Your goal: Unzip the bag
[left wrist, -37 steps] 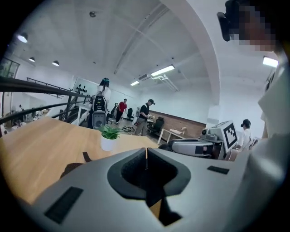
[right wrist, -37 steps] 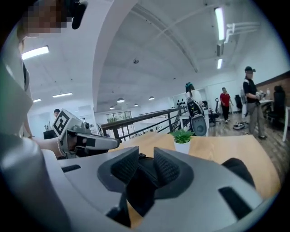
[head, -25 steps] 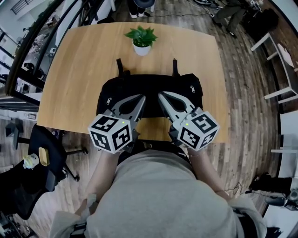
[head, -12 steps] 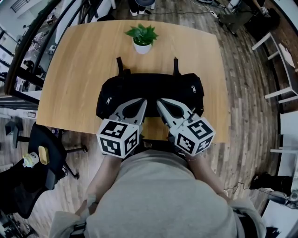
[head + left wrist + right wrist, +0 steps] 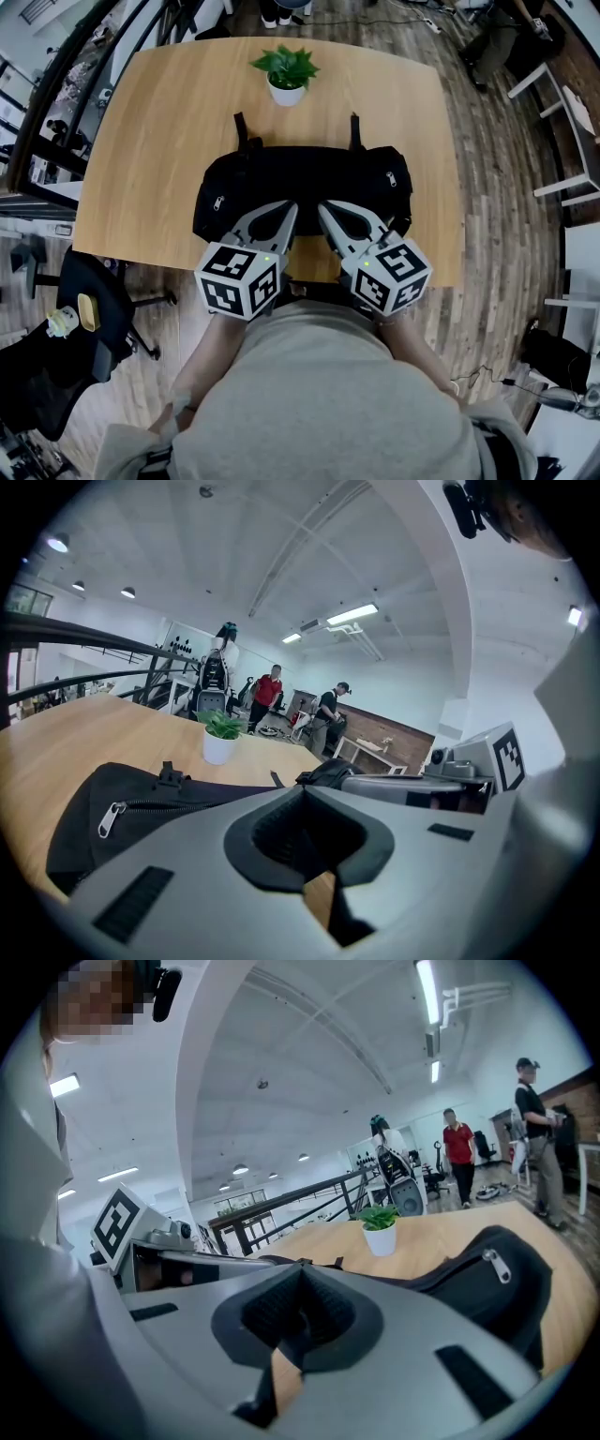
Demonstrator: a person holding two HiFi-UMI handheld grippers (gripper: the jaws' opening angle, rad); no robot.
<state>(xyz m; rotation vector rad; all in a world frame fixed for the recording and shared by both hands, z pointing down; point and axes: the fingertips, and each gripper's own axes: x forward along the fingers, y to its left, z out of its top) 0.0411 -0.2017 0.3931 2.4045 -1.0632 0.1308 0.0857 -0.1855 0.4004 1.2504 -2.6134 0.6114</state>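
My left gripper (image 5: pixel 287 210) and right gripper (image 5: pixel 324 210), both with jaws pressed together on nothing, hover side by side over the near edge of the black bag (image 5: pixel 309 173). It lies zipped shut on the wooden table (image 5: pixel 159 122), with 1 potted plant (image 5: pixel 286 75) at the far side.

Left gripper (image 5: pixel 289 207) and right gripper (image 5: pixel 322 208): grey shells, black ribbed pads (image 5: pixel 277 834) between jaws, black-white marker cubes (image 5: pixel 239 278) behind. Pale grey shirt (image 5: pixel 319 394).

The left gripper (image 5: pixel 302 791) has its jaws closed together with nothing between them, pointing over a black bag (image 5: pixel 141 822) that lies on a wooden table (image 5: pixel 84 728). A zip pull (image 5: pixel 110 818) hangs at the bag's left end. A potted plant (image 5: pixel 222 738) stands beyond, and the right gripper (image 5: pixel 375 785) is just to the right.
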